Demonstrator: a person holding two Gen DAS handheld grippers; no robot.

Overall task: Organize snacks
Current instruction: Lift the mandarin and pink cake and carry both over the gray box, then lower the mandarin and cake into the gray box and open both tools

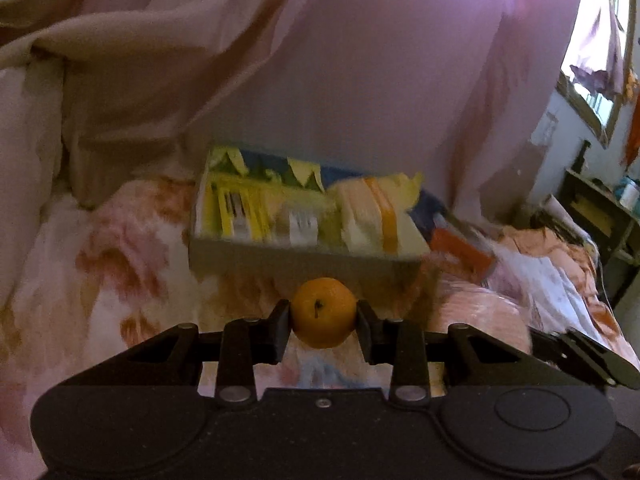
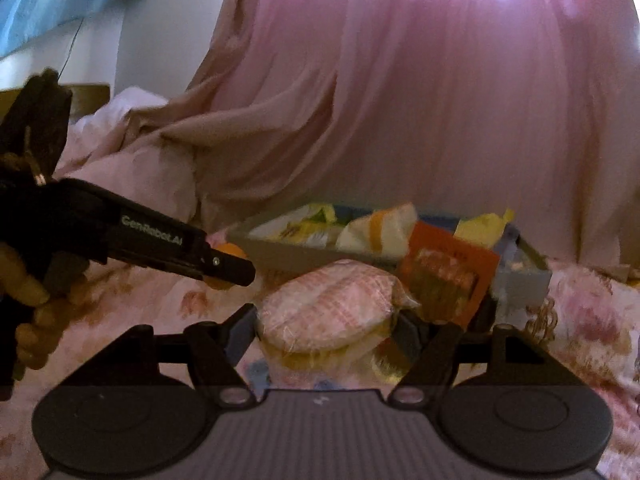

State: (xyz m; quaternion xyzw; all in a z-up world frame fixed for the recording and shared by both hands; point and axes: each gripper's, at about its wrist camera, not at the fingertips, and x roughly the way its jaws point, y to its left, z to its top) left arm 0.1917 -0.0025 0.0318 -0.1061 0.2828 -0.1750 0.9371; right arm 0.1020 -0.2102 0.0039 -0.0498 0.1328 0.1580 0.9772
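Snacks held over bedsheet

"GenRobot.AI" legible on left gripper [image 2: 230, 266], angled downward, clamping orange [image 1: 323, 312] just before box [image 1: 300, 266]. Right gripper [image 2: 326, 330] nearly level, closed on wrapped pink pack [image 2: 328, 306] near box front; person's fingers [image 2: 24, 284] around left handle.

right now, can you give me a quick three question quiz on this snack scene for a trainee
1. True or false: the left gripper is shut on an orange.
2. What is between the right gripper's fingers? A) a wrapped round pink snack pack B) a bottle C) a spoon
3. Where do most of the yellow snack packets sit?

Key
1. True.
2. A, the wrapped round pink snack pack.
3. In the grey box on the flowered bedspread, ahead of both grippers.
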